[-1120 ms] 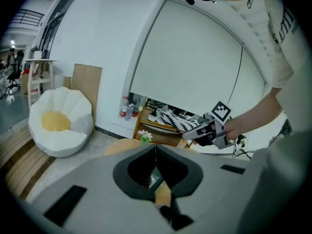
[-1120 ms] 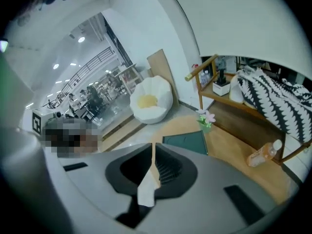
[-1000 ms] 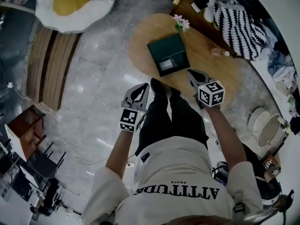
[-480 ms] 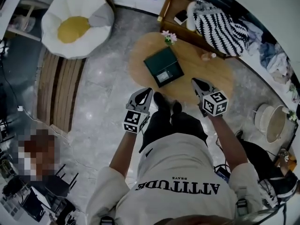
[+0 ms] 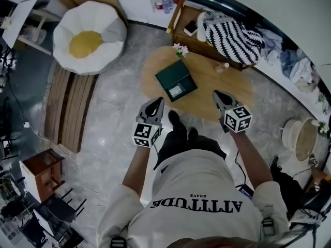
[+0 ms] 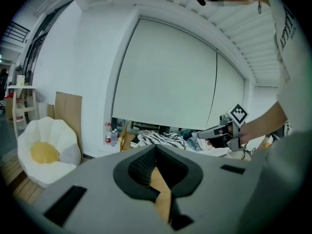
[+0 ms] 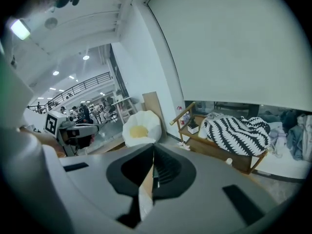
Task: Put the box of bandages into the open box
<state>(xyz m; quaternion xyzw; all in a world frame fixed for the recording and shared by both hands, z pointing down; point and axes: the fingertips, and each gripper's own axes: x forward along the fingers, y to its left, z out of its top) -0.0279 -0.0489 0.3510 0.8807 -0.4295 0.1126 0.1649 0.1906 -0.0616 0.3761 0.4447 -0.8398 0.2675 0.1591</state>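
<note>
A dark green open box sits on the round wooden table, with a pale flat pack lying inside it. Both grippers hang in the air short of the table, near the person's knees. My left gripper is shut with nothing between its jaws, which meet at the tip in the left gripper view. To the right of the box, over the table's near edge, my right gripper is also shut and empty, as its own view shows. Neither gripper touches the box.
A small flower vase and a little bottle stand on the table. Behind it is a wooden bench with a striped cushion. A white and yellow beanbag lies at the far left, a white basket at the right.
Both grippers have risen and drawn back from the table toward the person. The head view has lifted, so the table and green box look smaller and farther. Both grippers stay shut.
</note>
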